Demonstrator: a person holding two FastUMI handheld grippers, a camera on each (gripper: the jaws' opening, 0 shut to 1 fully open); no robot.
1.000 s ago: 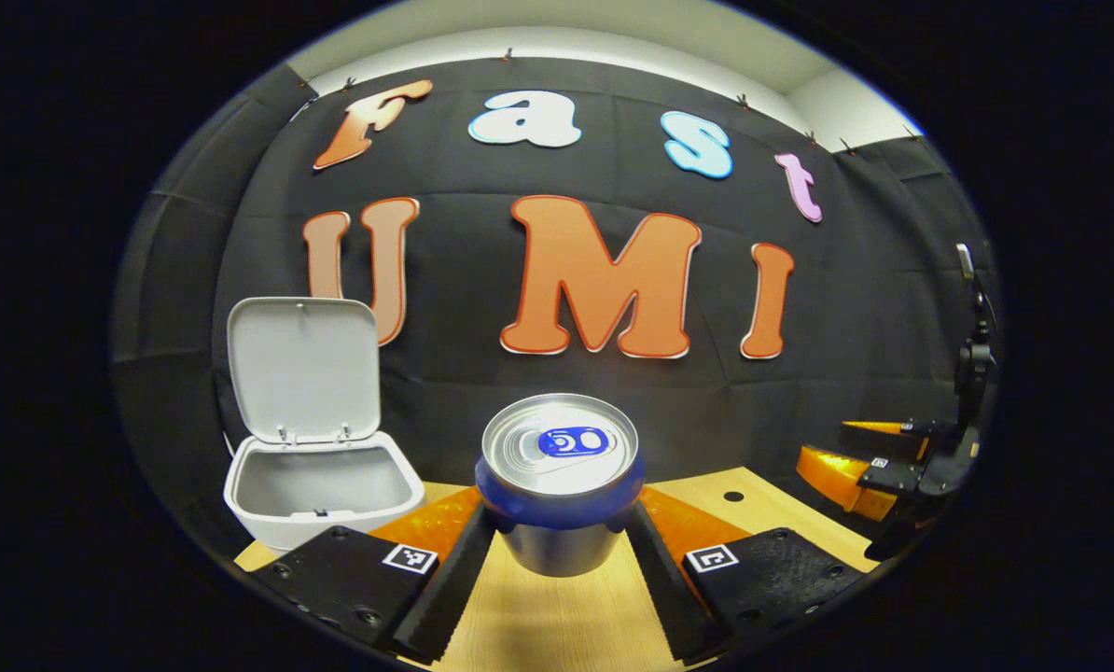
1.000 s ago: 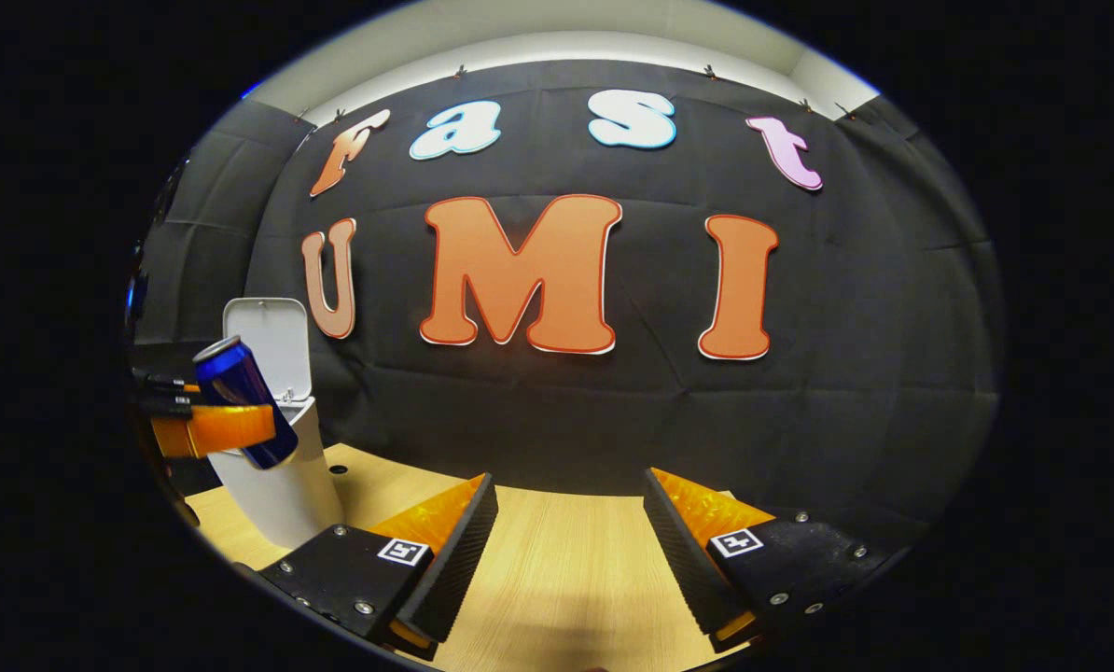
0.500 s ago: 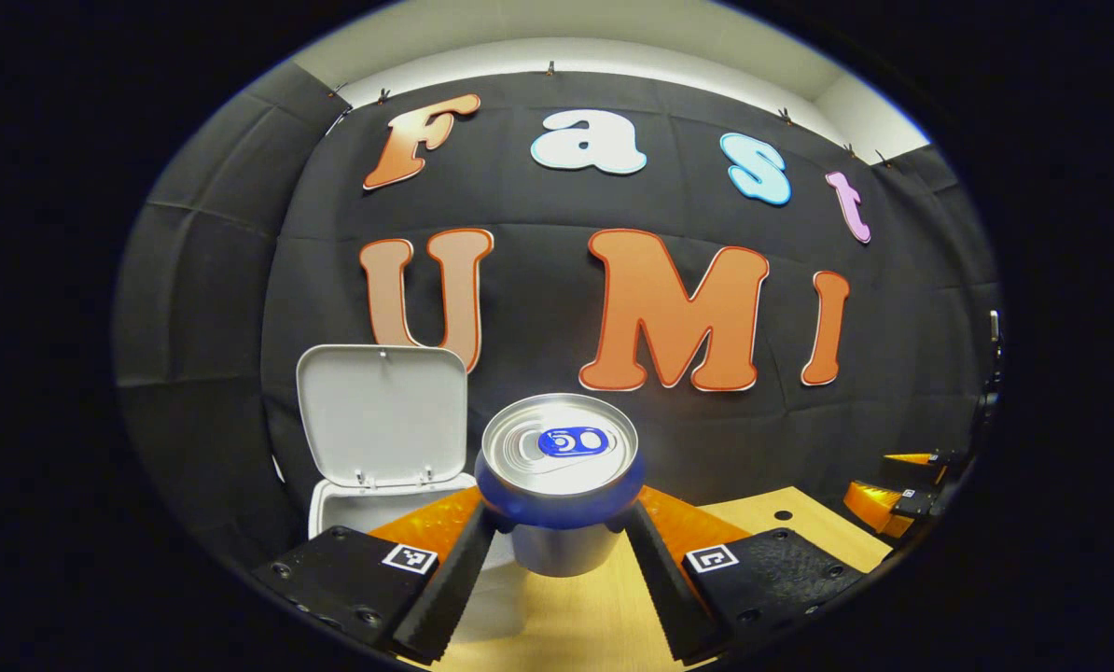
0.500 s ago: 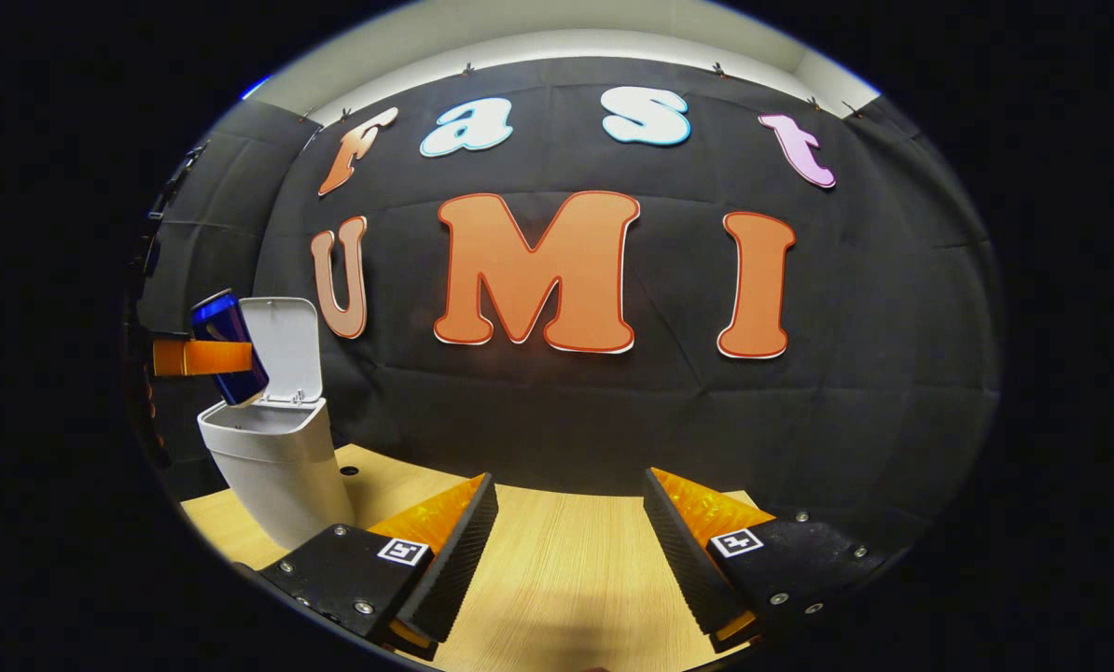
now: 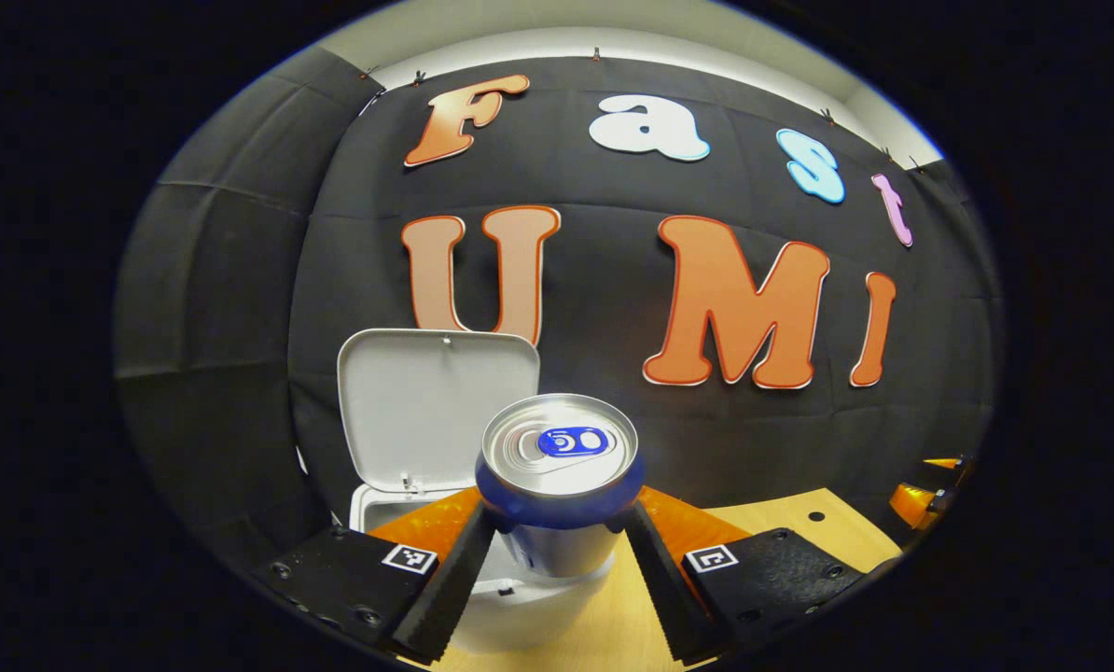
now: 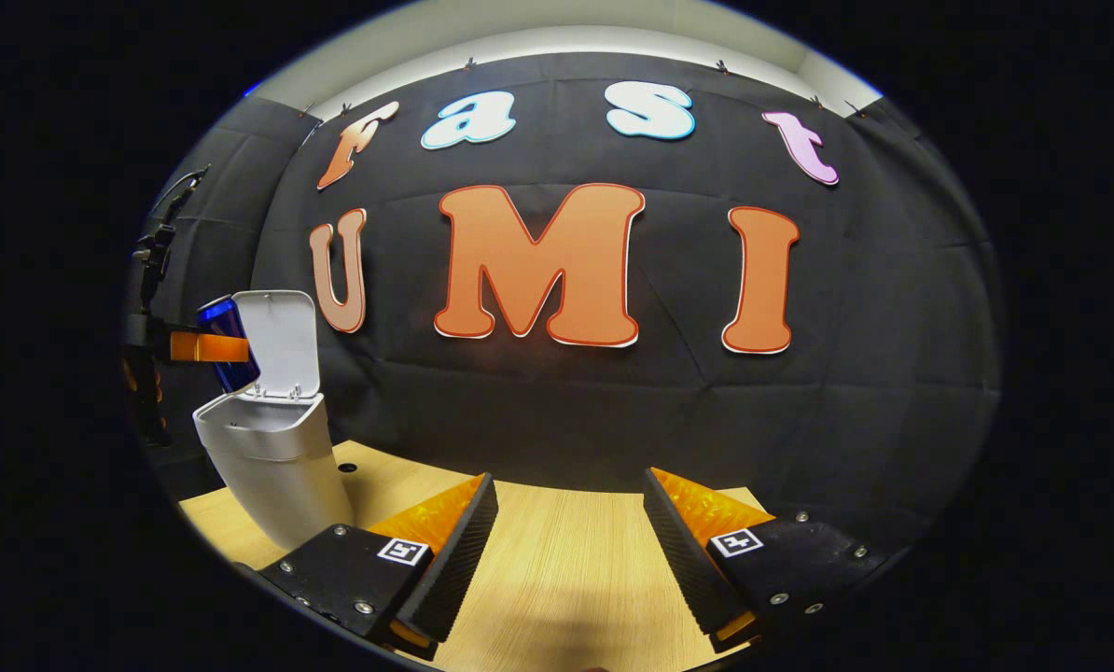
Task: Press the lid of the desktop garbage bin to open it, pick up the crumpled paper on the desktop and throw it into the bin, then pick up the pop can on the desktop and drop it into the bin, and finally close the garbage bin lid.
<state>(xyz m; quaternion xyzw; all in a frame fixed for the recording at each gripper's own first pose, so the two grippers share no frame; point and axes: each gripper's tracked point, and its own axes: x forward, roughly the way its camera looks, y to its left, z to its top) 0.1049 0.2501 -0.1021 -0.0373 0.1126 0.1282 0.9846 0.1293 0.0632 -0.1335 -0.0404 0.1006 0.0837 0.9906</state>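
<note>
Pop can [image 5: 560, 485] above open garbage bin [image 5: 520, 597]

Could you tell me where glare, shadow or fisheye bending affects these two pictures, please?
Left gripper view: bright glare on the pop can top; the wall seams bow. Right gripper view: a soft shadow on the table between the open fingers; the bin leans at the edge.

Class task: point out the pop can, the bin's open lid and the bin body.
pop can [image 5: 559, 446], left gripper view, top face.
open lid [image 5: 431, 406], left gripper view, inner face.
bin body [image 6: 272, 476], right gripper view, side wall.
</note>
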